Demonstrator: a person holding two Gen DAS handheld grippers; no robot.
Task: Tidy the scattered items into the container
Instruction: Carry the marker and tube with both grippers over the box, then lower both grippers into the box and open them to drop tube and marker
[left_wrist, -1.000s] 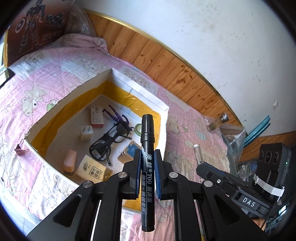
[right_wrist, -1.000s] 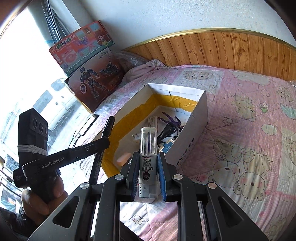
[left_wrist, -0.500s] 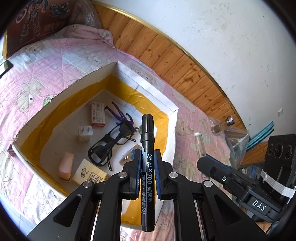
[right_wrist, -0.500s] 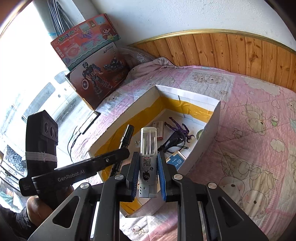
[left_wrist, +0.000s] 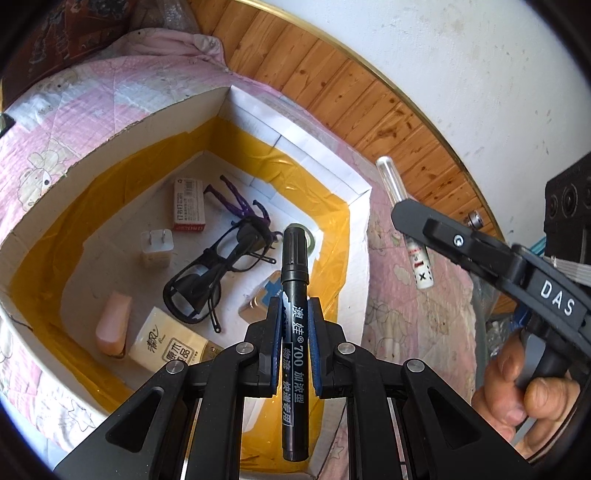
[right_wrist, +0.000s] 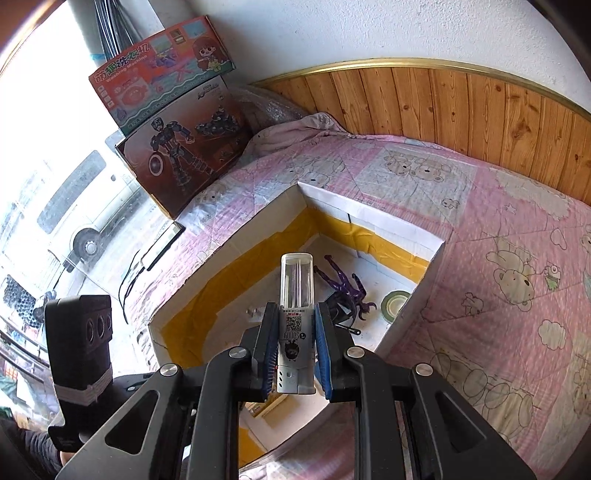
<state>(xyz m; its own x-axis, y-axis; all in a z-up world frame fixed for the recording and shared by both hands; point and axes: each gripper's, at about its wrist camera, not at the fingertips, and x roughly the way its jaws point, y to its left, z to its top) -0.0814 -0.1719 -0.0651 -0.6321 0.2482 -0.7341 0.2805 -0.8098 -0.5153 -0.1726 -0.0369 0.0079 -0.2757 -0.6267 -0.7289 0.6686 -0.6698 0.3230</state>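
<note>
Left gripper (left_wrist: 294, 345): jaws clamped on a black marker pen (left_wrist: 294, 295), blue pads pressing the barrel on both sides. Long axis runs along the fingers, capped end pointing forward and down over the box, butt end toward the camera. White Chinese print and "700" on the barrel; ribbed cap.

Right gripper (right_wrist: 295, 354): jaws nearly together, gripping a slim white lead-refill case (right_wrist: 296, 317) with a clear cap. Long axis along the fingers, clear end forward, above the box's near rim. QR code and a small cartoon figure on the label.

Container: open cardboard box (left_wrist: 295, 155), white rim, inner walls lined with yellow tape, sitting on a pink bear-print quilt (right_wrist: 498, 258).

On the box floor, near to far: tissue pack (left_wrist: 168, 349), peach-coloured eraser block (left_wrist: 112, 325), black glasses (left_wrist: 218, 269), white plug adapter (left_wrist: 157, 247), tape roll (right_wrist: 395, 301) in the corner, staple box (left_wrist: 189, 208), purple toy figure (left_wrist: 238, 201).

Beyond the quilt: wood-panelled wall (right_wrist: 480, 107); two toy boxes (right_wrist: 173, 110) leaning by the window.
</note>
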